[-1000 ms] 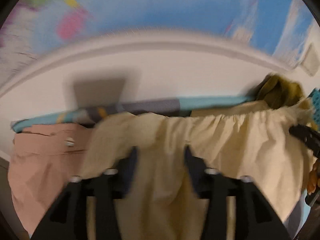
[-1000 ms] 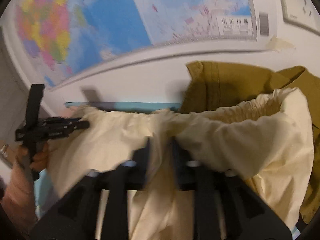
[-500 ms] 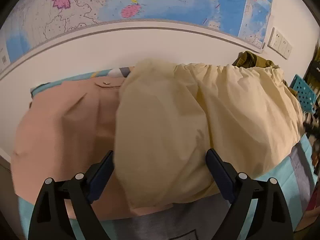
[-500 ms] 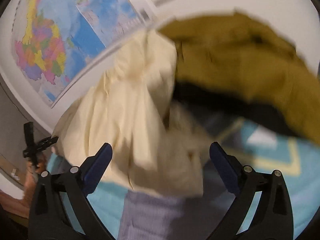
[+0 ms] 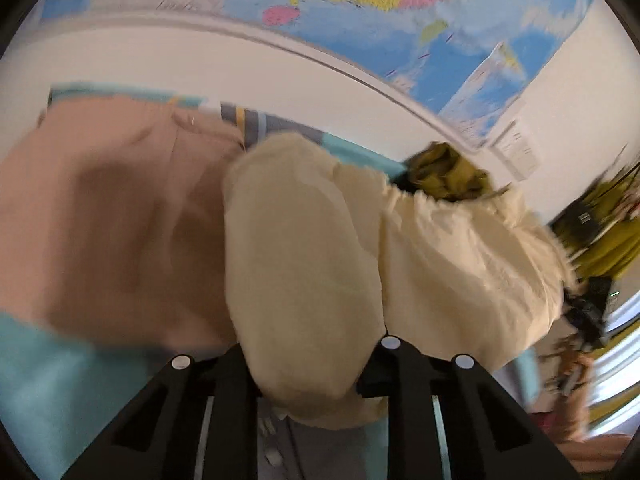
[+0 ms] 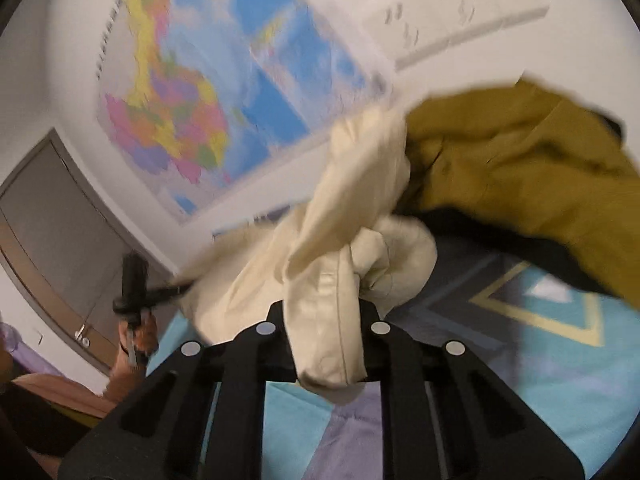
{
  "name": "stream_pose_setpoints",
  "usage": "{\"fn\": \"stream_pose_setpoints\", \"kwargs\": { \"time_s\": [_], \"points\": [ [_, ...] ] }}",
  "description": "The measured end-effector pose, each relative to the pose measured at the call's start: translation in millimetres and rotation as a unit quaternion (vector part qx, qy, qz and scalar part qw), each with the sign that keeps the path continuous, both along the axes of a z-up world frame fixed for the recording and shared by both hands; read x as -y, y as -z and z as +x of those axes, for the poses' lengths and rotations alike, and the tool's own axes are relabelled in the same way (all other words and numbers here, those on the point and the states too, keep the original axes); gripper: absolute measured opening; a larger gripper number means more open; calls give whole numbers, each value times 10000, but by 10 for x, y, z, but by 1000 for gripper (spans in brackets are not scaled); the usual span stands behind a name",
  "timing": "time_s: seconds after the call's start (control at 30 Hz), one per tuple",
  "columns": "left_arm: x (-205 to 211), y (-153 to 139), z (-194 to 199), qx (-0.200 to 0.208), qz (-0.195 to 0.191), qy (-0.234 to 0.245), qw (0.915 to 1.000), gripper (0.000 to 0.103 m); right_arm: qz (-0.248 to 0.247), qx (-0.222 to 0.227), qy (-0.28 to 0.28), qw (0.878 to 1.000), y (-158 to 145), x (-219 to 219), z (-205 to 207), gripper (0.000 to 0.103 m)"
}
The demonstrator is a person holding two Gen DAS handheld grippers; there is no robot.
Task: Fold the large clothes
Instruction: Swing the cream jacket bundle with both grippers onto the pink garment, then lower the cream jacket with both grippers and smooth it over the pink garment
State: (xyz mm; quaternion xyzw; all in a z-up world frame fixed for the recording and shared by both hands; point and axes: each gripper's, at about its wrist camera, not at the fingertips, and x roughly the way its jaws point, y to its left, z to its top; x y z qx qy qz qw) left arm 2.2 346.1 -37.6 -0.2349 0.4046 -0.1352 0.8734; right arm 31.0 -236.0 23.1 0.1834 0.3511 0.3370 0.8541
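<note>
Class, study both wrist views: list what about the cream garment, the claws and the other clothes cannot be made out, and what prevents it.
- Left claw pads: left wrist view, buried under the cream garment.
- Right claw pads: right wrist view, covered by cream cloth.
- Garment type: bunched and motion-blurred in both.
- Pink garment: left wrist view, blurred and cut off at the edge.
- Mustard garment: right wrist view, cut off at the edge.
</note>
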Motion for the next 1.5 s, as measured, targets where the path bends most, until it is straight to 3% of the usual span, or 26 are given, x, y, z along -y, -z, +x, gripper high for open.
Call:
{"fn": "stream_pose_setpoints", "kwargs": {
  "time_s": [0.1, 0.17, 0.27, 0.33, 0.4, 0.43, 0.47, 0.6, 0.63, 0.73, 0.8, 0.83, 0.87, 0.9, 0.97, 1.03, 1.13, 1.2, 1.27, 1.33, 1.37, 1.5],
  "points": [
    [-5, 335, -190, -273, -507, 132, 9983, 20, -155, -516, 345, 9979, 287, 285, -18, 14],
    [66, 611, -230, -533, -563, 133, 9969, 22, -602, -1145, 489, 9904, 715, 278, 56, 18],
    [55, 737, -249, -588, -727, 14, 9956, 30, -210, -1512, 709, 9857, 995, 400, 108, 31],
    [86, 644, -263, -531, -357, -122, 9979, 47, -395, -1290, 824, 9874, 876, 356, 74, 38],
    [227, 447, -293, -384, 432, -110, 9983, 49, -859, -948, 1063, 9861, 678, 282, 43, 55],
    [317, 335, -312, -268, 901, -121, 9955, 58, -1002, -748, 1225, 9846, 565, 287, -2, 75],
    [388, 226, -321, -102, 1294, -137, 9914, 69, -1066, -512, 1310, 9843, 448, 282, -25, 80],
    [562, -31, -254, 382, 1706, 101, 9845, 76, -1295, 103, 1179, 9845, 182, 142, -51, 81],
    [608, -45, -201, 408, 1779, 156, 9831, 81, -1491, 180, 999, 9836, 173, -16, 21, 83],
    [734, 83, 78, 151, 1992, 288, 9794, 82, -2054, -11, 800, 9754, 373, -194, 288, 92],
    [773, 270, 269, -269, 2172, 262, 9754, 82, -2355, -339, 830, 9677, 613, -230, 466, 91],
    [793, 362, 360, -477, 2251, 203, 9729, 80, -2276, -586, 760, 9690, 757, -230, 582, 78],
    [820, 413, 406, -509, 2289, 198, 9719, 80, -1917, -785, 591, 9765, 846, -198, 653, 55],
    [844, 416, 422, -456, 2332, 190, 9712, 78, -1705, -865, 560, 9800, 874, -150, 676, 43],
    [853, 381, 445, -360, 2370, 163, 9707, 68, -1385, -824, 465, 9858, 780, -78, 715, 10],
    [825, 320, 451, -235, 2352, 38, 9717, 64, -1113, -579, 582, 9904, 604, 0, 735, 10],
    [784, 384, 542, -301, 2327, -87, 9720, 67, -1336, -582, 635, 9873, 661, -68, 853, 10],
    [794, 423, 586, -352, 2339, -159, 9715, 71, -1519, -907, 634, 9822, 834, -123, 944, 21],
    [812, 397, 596, -337, 2391, -230, 9701, 71, -1611, -1139, 791, 9771, 926, -90, 977, 46],
    [823, 331, 528, -239, 2464, -278, 9685, 71, -1518, -917, 1050, 9785, 792, 4, 872, 55],
    [833, 274, 463, -105, 2531, -300, 9669, 71, -1520, -799, 1173, 9781, 722, 46, 795, 65],
    [883, 110, 290, 237, 2484, -254, 9680, 74, -1573, 2, 1387, 9778, 314, 59, 423, 67]
  ]
}}
